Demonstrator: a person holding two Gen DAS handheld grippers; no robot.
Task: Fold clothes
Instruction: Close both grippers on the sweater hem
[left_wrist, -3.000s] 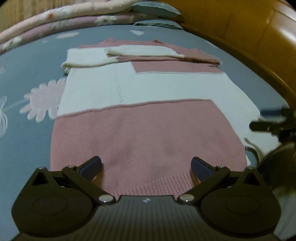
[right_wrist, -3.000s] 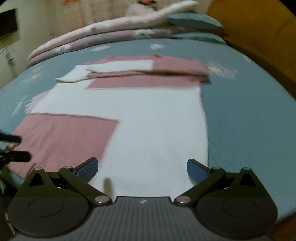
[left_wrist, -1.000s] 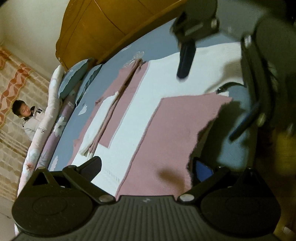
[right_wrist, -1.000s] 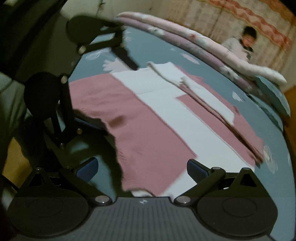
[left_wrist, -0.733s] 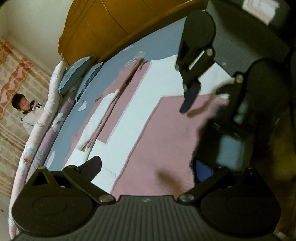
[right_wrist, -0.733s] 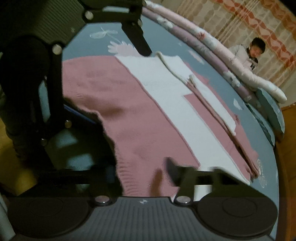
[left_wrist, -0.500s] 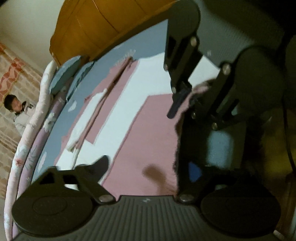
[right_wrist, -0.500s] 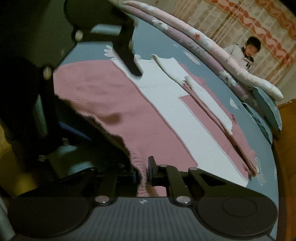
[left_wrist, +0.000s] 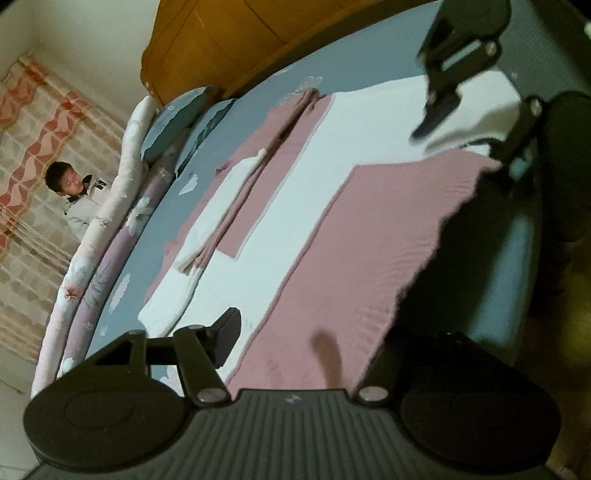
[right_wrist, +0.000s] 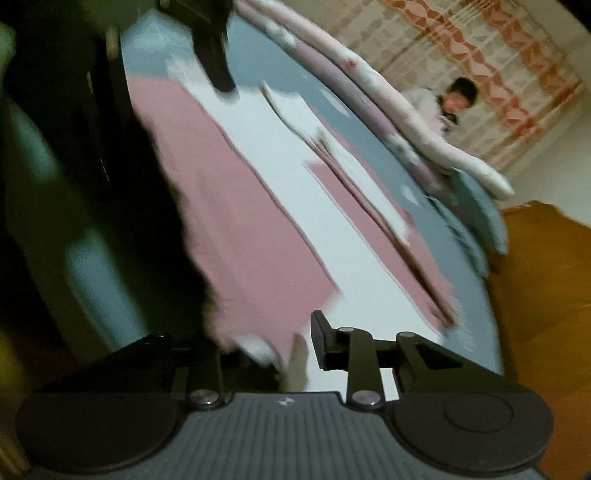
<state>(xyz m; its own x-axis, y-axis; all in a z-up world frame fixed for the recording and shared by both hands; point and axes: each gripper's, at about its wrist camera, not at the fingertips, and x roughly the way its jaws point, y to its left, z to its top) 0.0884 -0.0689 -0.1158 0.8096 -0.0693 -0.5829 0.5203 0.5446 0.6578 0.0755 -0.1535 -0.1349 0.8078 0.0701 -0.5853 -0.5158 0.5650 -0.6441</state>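
At the bed's (left_wrist: 236, 122) near edge, both grippers straddle the sweater's (left_wrist: 354, 236) hem for folding: left (left_wrist: 310, 343) closing half-wide, right (right_wrist: 266, 350) reopened slightly, neither visibly pinching.

The bed (left_wrist: 229, 122) was covered with a grey-blue sheet printed with pale flowers. A rolled floral quilt (left_wrist: 110, 206), pink-white over mauve, lay along its far edge, with two blue-grey pillows (left_wrist: 173, 118) at one end. A curved headboard (left_wrist: 221, 40) of orange-brown wood rose behind the pillows. A cream wall (left_wrist: 74, 33) met a curtain (left_wrist: 33, 122) patterned in cream with wavy red-orange bands. A person (left_wrist: 79, 192) in a pale top was beyond the quilt, in front of the curtain. The light was dim and warm; the right wrist view was blurred.
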